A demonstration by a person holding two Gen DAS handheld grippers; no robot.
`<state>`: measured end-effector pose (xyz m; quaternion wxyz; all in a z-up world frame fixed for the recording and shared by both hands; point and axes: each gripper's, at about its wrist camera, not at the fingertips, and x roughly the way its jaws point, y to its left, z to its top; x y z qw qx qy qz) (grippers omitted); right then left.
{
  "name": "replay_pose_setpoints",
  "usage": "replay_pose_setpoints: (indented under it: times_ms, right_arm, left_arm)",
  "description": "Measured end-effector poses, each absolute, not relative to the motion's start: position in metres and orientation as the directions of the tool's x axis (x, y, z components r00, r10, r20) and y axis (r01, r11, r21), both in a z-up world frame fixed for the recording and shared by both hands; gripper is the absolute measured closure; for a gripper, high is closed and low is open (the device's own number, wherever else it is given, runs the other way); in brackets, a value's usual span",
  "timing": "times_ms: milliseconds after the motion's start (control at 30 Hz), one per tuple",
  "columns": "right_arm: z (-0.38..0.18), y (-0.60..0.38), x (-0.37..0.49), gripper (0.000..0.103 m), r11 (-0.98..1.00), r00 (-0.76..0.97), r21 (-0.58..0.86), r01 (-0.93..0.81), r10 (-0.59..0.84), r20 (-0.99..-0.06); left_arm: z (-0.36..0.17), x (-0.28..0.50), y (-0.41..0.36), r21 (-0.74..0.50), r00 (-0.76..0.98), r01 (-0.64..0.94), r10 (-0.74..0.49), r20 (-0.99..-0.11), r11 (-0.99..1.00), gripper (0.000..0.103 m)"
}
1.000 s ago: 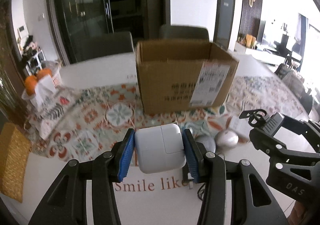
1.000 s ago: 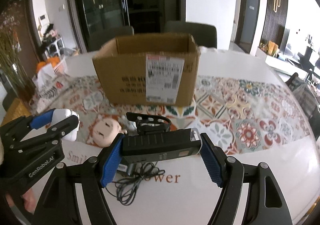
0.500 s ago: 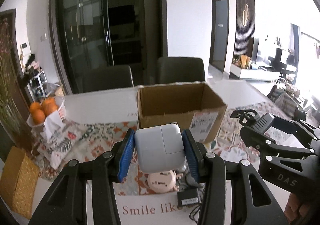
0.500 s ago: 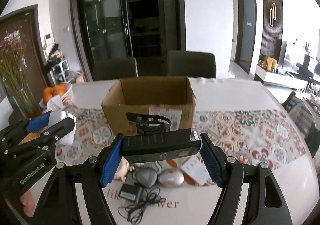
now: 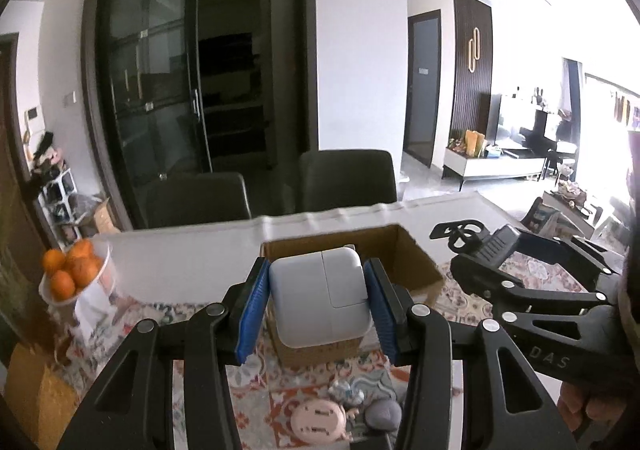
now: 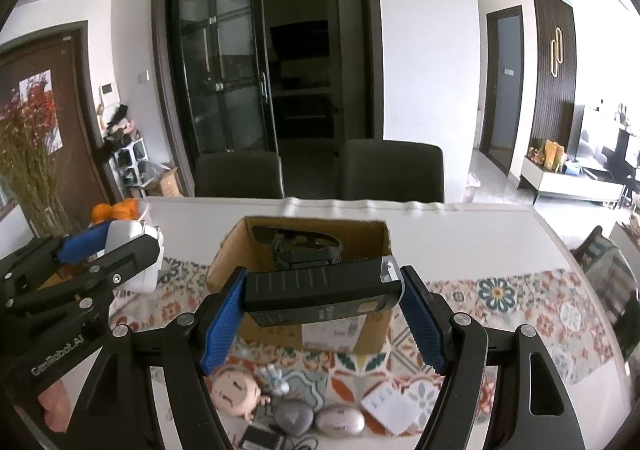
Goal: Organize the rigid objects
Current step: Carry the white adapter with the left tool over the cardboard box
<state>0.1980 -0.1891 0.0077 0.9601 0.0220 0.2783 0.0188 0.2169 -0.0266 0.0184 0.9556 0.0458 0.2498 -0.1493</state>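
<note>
My left gripper (image 5: 318, 304) is shut on a white square power adapter (image 5: 320, 300), held up in the air in front of an open cardboard box (image 5: 416, 266). My right gripper (image 6: 322, 310) is shut on a long black flashlight (image 6: 320, 290), held crosswise above the near wall of the same box (image 6: 228, 262). Inside the box lies a dark black object (image 6: 304, 246). In the right wrist view the left gripper (image 6: 100, 250) shows at the left with the adapter (image 6: 124, 234). In the left wrist view the right gripper (image 5: 516, 270) shows at the right.
Below on the patterned table runner (image 6: 520, 302) lie a pink doll head (image 6: 234, 394), two grey oval pieces (image 6: 294, 416), a white card (image 6: 390, 408) and a small black adapter with cable (image 6: 260, 440). A bowl of oranges (image 5: 70, 270) stands at the left. Two dark chairs (image 6: 392, 170) stand behind the table.
Both grippers have risen with their loads, so the box's open top and the dark object inside it have come into view. The small things on the table have dropped toward the bottom edge.
</note>
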Motion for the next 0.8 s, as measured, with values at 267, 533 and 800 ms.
replay_pose_setpoints:
  times_ms: [267,533,800]
  right_arm:
    - [0.017,-0.199,0.249,0.029,0.998,0.803,0.055,-0.035,0.061,-0.593]
    - [0.011,-0.209,0.305,0.029,0.997,0.723,0.060,-0.048,0.076,-0.687]
    - [-0.014,-0.222,0.351,0.029,0.995,0.618,0.091,-0.043,0.097,-0.780]
  left_arm:
    - [0.030,0.262,-0.039,-0.004,0.802,0.339,-0.291,-0.522,0.941,0.056]
    - [0.025,0.309,-0.052,-0.003,0.759,0.344,-0.280,-0.588,0.939,0.056]
    - [-0.005,0.356,-0.063,-0.067,0.654,0.323,-0.274,-0.706,0.944,0.056]
